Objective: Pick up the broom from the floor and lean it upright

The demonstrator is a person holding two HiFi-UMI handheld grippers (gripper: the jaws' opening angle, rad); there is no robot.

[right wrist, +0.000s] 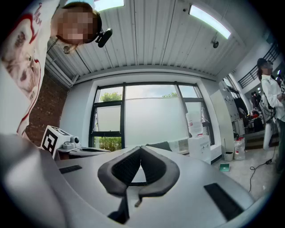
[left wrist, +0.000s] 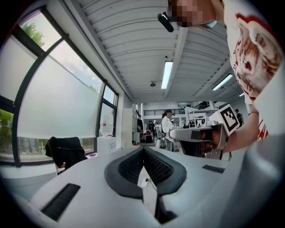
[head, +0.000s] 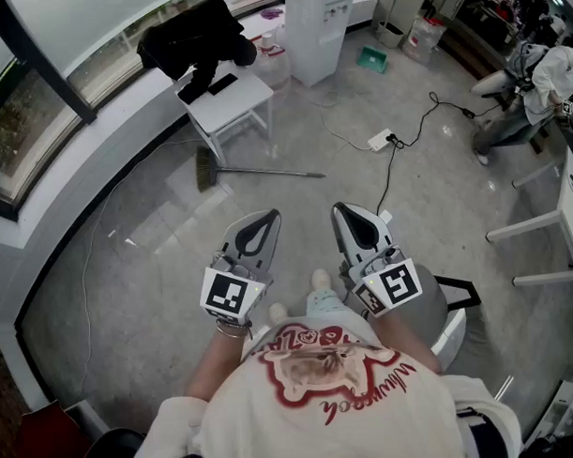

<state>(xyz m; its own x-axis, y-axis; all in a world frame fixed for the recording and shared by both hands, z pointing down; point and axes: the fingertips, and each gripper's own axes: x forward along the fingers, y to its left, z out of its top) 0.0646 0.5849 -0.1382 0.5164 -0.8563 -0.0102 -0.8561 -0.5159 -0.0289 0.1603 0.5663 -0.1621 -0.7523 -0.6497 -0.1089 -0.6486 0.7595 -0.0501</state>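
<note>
The broom (head: 256, 171) lies flat on the grey floor, brush head to the left beside the small white table (head: 228, 99), thin handle running right. Both grippers are held level at waist height, well short of it and above the floor. My left gripper (head: 270, 215) is shut, its tips meeting with nothing between them; its own view shows the closed left gripper (left wrist: 143, 148) aimed across the room. My right gripper (head: 340, 209) is likewise shut and empty, and the right gripper (right wrist: 141, 147) points toward the window. The broom does not show in either gripper view.
A black jacket (head: 191, 39) is draped over the white table. A white water dispenser (head: 319, 30) stands behind it. A power strip (head: 382, 140) with a black cable lies right of the broom handle. White table legs (head: 544, 226) and a seated person (head: 535, 83) are at the right.
</note>
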